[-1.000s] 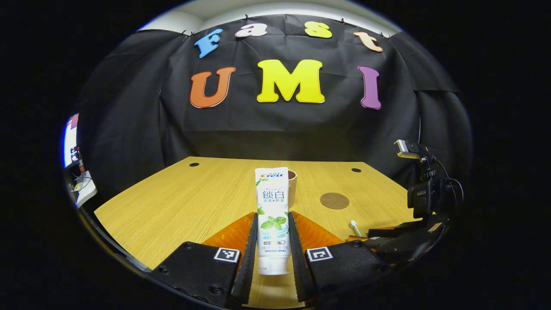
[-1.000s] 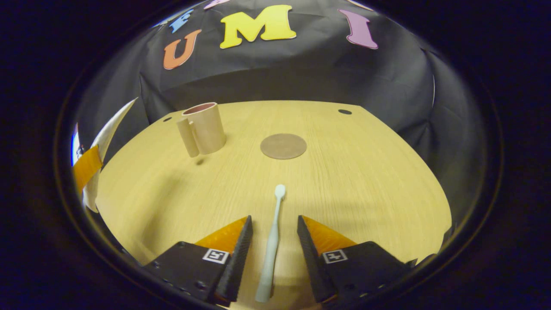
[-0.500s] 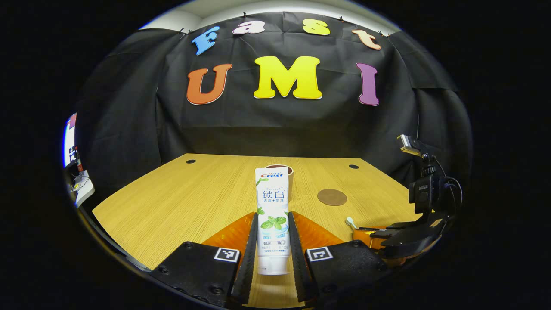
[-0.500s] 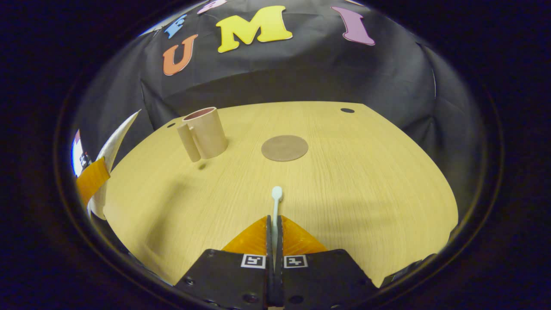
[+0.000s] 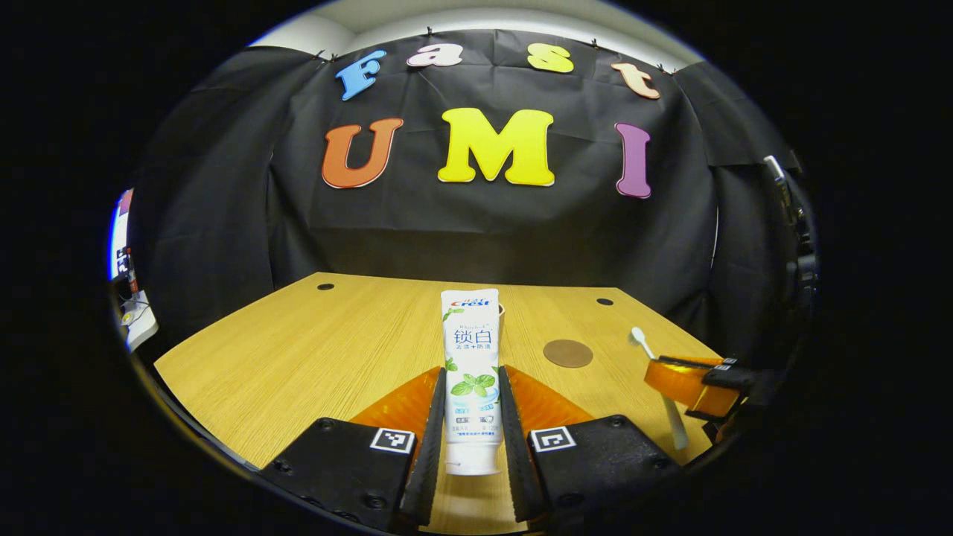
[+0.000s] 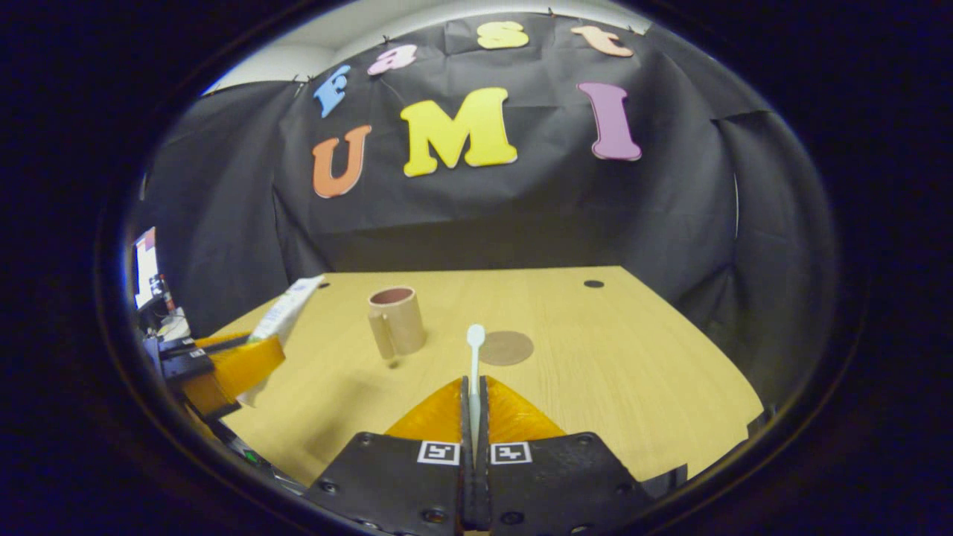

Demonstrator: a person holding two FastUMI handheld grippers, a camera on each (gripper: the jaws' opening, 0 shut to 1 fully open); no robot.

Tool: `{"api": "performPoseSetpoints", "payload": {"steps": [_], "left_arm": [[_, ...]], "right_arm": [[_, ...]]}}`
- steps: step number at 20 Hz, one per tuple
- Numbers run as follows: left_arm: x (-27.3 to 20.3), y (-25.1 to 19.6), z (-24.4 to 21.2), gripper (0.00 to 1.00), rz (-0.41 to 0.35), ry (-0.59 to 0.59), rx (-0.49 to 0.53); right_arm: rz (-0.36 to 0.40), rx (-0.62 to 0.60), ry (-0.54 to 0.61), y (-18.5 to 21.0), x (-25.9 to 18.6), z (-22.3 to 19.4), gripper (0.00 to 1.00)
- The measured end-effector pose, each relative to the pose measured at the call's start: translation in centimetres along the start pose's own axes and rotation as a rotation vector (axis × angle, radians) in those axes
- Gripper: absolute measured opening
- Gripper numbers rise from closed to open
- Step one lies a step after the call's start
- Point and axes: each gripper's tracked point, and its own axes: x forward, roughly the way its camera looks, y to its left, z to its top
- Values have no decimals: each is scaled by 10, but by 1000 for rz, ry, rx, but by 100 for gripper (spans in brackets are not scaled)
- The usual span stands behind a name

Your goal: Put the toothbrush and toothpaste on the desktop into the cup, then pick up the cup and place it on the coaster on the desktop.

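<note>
Raised off the surface [image 6: 610, 357] since the earlier frame, the right claw [image 6: 474, 383] now pinches the toothbrush [image 6: 475, 339] aloft. Cup [image 6: 396, 320] stands beside the bare coaster [image 6: 506, 348]. Left claw [image 5: 472, 387] pinches the toothpaste [image 5: 470, 357] upright; both items appear ready for carrying to the cup.

Matt wood-grain desktop [image 6: 595, 350], glossy plastic toothpaste [image 5: 470, 357], smooth matt cup [image 6: 396, 321].

A light wood-grain table [image 6: 610, 357] with dark round holes near its far edge carries an upright handled cup [image 6: 397, 321] and, just beside it, a flat round coaster [image 6: 506, 348].
</note>
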Motion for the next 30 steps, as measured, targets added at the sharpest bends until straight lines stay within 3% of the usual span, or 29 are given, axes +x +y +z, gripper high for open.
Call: {"api": "performPoseSetpoints", "payload": {"steps": [5,12,21,27,30], "left_arm": [[-9,7,13,42,9,-21,-23],[-1,5,45,42,0,-62,-8],[118,2,117,42,-48,-164,-14],[188,-25,109,42,-166,-149,-23],[207,-17,96,42,-147,-135,-38]], "right_arm": [[-3,-21,-172,3,-46,46,0],[9,-19,-185,5,-56,52,0],[-14,-15,-200,-11,-53,59,0],[-28,-1,-190,-23,-48,58,0],[-28,0,-192,-24,-48,58,0]]}}
